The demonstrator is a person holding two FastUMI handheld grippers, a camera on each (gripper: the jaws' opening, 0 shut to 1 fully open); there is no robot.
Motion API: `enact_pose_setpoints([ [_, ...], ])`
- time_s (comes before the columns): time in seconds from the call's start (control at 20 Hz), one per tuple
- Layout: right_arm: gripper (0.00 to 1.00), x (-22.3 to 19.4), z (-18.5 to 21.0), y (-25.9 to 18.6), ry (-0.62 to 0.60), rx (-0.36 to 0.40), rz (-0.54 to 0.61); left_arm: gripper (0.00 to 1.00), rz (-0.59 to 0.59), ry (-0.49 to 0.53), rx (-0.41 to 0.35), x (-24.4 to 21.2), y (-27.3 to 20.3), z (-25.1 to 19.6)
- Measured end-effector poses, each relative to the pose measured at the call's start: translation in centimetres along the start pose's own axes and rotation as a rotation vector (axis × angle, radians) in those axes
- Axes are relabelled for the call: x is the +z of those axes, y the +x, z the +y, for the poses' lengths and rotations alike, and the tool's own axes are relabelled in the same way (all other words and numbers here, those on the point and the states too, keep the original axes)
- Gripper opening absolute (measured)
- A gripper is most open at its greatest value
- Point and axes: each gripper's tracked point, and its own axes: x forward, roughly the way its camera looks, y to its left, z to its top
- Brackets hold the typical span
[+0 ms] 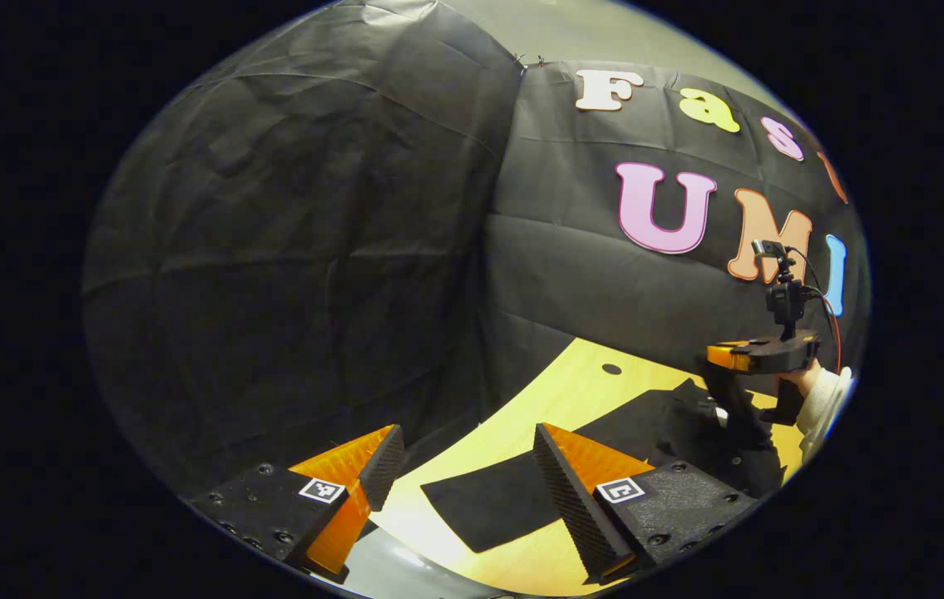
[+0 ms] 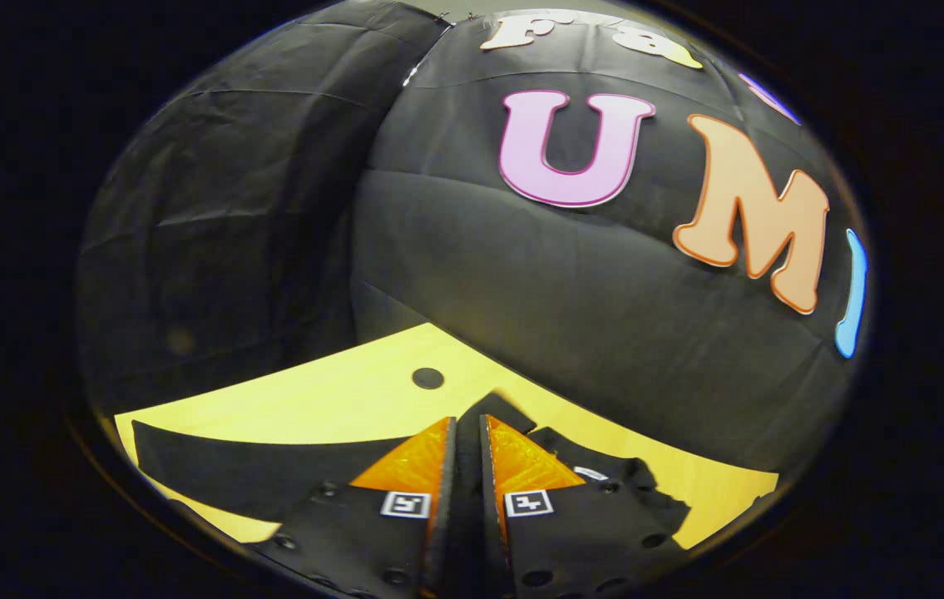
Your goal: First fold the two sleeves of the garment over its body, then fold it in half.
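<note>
— On the pale yellow wooden table (image 1: 559,399), what is lying there?

— A flat black fabric garment (image 2: 255,474) is lying spread across it, one long sleeve (image 1: 492,503) stretching out toward the table's near edge in the left gripper view. A small dark round hole (image 2: 427,378) is sitting in the tabletop just beyond the cloth.

— How is the right gripper (image 2: 467,433) standing?

— Its fingers are standing nearly together, only a thin slit between them, with a dark fold of the garment rising in that slit. Whether both fingers are pressing on the cloth, I cannot tell. In the left gripper view it is hanging over the garment's bunched far part, a hand (image 1: 804,378) in a pale sleeve holding it.

— And the left gripper (image 1: 467,445)?

— Its fingers are spreading wide and holding nothing, hovering above the sleeve and the table's edge.

— Behind all that?

— Black crinkled cloth walls (image 1: 297,249) are closing the booth.
</note>
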Motion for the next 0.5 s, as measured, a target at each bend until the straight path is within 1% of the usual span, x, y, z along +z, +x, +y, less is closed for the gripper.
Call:
enact_pose_setpoints([
  [0.1,0.73,0.3,1.7,0.7,-0.007,0.031,-0.015,0.93,0.025,-0.005,-0.005,-1.1,0.7,-0.2],
  [0.15,1.0,0.6,2.0,1.0,-0.024,0.027,-0.028,0.94,0.037,-0.014,-0.014,-1.7,1.1,-0.4],
  [0.35,0.99,0.4,2.2,0.3,-0.062,0.024,-0.032,0.94,0.095,-0.033,-0.055,-5.1,3.3,-2.4],
  [0.5,0.99,0.4,1.5,-0.9,-0.064,0.006,-0.038,0.94,0.208,-0.01,-0.062,-9.1,5.1,-3.6],
])
